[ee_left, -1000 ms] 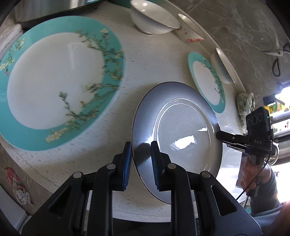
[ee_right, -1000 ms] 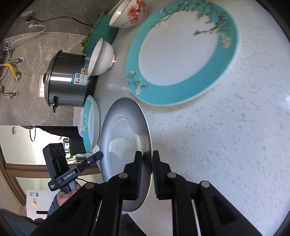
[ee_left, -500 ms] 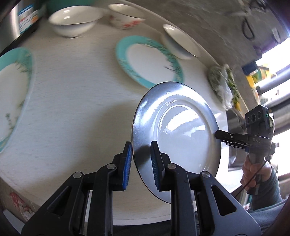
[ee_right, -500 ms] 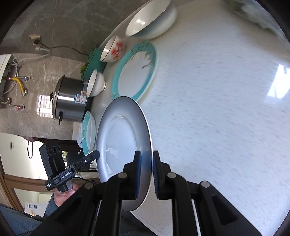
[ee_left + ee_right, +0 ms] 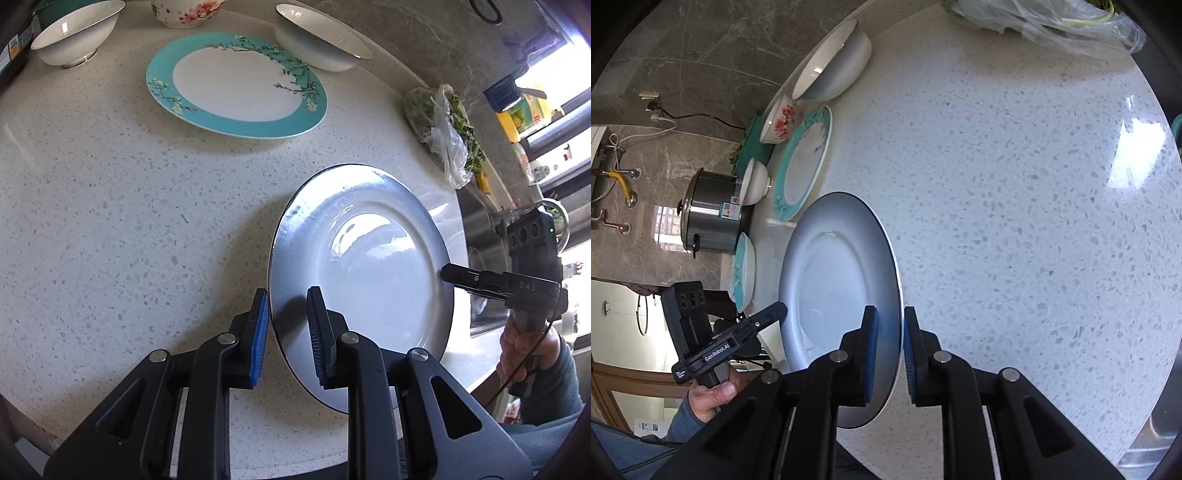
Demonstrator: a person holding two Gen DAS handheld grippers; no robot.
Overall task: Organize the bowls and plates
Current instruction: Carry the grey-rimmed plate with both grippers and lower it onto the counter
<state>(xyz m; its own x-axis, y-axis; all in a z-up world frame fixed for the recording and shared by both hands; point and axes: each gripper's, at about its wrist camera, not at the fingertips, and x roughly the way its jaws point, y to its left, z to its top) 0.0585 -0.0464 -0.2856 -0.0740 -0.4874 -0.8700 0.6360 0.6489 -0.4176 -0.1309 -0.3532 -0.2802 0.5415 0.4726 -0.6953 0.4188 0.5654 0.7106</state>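
A grey-white plate (image 5: 369,280) with a dark rim is held above the speckled counter (image 5: 129,206) by both grippers. My left gripper (image 5: 286,317) is shut on its near-left rim. My right gripper (image 5: 888,332) is shut on the opposite rim and shows in the left wrist view (image 5: 480,278) too. The plate also shows in the right wrist view (image 5: 834,288). A teal floral plate (image 5: 236,85) lies further back. A white bowl (image 5: 317,35), a floral bowl (image 5: 188,13) and another white bowl (image 5: 74,33) stand behind it.
A bag of greens (image 5: 443,125) lies at the counter's right edge. A steel cooker (image 5: 709,214) and a second teal plate (image 5: 744,273) stand at the far left in the right wrist view. The sink (image 5: 480,240) is at the right.
Both grippers have carried the grey plate to the right along the counter, away from the large teal plate. The smaller teal plate and the bowls have come into full view.
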